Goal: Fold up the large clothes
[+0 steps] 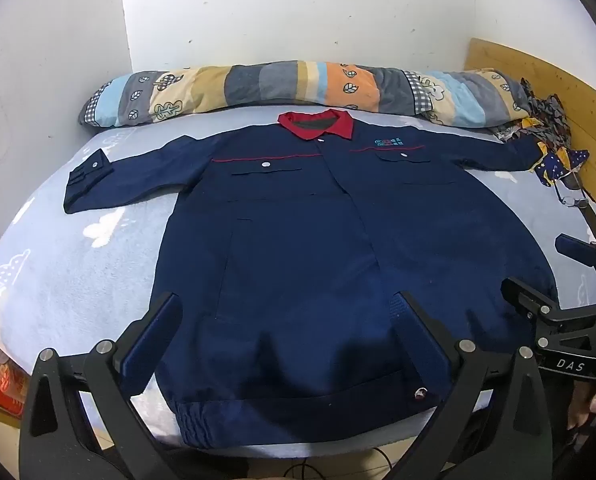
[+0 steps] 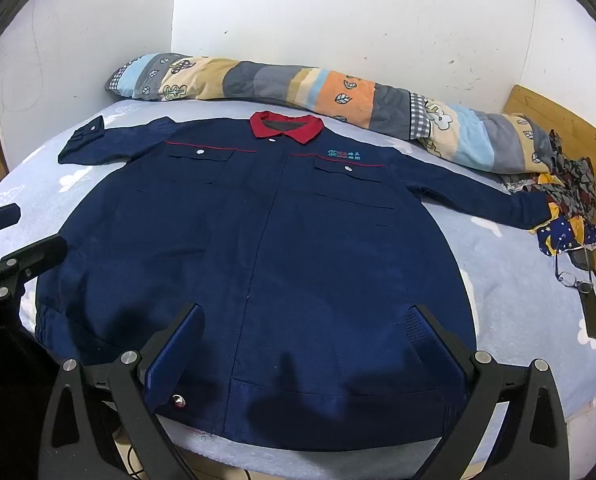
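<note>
Hovering over the jacket hem, both the left gripper and right gripper are held with jaws released; a one-layer pinch risks a skewed fold.

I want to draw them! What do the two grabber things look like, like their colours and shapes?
Both look alike. The left gripper and right gripper have black, angular metal frames with round silver bolts. Each has two long flat fingers faced with dark blue textured pads. The right gripper's body carries white letters "DAS" in the left wrist view. A bit of bare skin shows behind it; no sleeve is visible.
</note>
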`<state>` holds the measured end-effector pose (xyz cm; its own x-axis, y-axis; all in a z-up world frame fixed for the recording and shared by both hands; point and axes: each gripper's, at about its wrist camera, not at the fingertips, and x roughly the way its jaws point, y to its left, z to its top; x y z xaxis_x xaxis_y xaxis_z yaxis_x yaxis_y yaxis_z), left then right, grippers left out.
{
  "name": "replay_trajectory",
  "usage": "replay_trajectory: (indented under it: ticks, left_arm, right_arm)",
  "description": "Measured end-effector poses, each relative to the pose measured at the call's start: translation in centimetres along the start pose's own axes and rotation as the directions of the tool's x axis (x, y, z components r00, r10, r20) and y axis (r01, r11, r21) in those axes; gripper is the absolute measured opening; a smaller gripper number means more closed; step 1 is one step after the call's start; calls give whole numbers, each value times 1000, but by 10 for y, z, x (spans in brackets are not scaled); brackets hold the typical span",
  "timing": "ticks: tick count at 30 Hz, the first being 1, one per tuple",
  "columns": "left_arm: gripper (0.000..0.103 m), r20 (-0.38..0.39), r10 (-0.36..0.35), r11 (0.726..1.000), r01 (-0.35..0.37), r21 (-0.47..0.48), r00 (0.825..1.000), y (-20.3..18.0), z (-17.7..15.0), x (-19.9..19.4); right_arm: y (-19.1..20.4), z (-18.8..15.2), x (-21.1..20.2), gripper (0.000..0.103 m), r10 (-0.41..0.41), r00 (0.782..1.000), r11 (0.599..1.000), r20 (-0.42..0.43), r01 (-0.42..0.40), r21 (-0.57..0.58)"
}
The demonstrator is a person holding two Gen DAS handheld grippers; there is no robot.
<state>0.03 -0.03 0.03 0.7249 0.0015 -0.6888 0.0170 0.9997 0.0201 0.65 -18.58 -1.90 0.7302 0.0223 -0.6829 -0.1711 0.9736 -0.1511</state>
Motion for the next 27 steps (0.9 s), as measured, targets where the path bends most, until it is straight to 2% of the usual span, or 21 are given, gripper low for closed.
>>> replay_trajectory:
  ticks: [20, 27]
  left_arm:
    - [103, 0, -2, 1000, 2, -2, 1000, -3, -2, -1]
    - [103, -28, -14, 1000, 15, 5, 999, -4, -3, 3]
  right_arm:
    - [1, 0, 0, 102, -4, 1000, 1000, -1, 4, -5]
    - [1, 0, 0, 102, -5, 1000, 1000, -1, 5, -5]
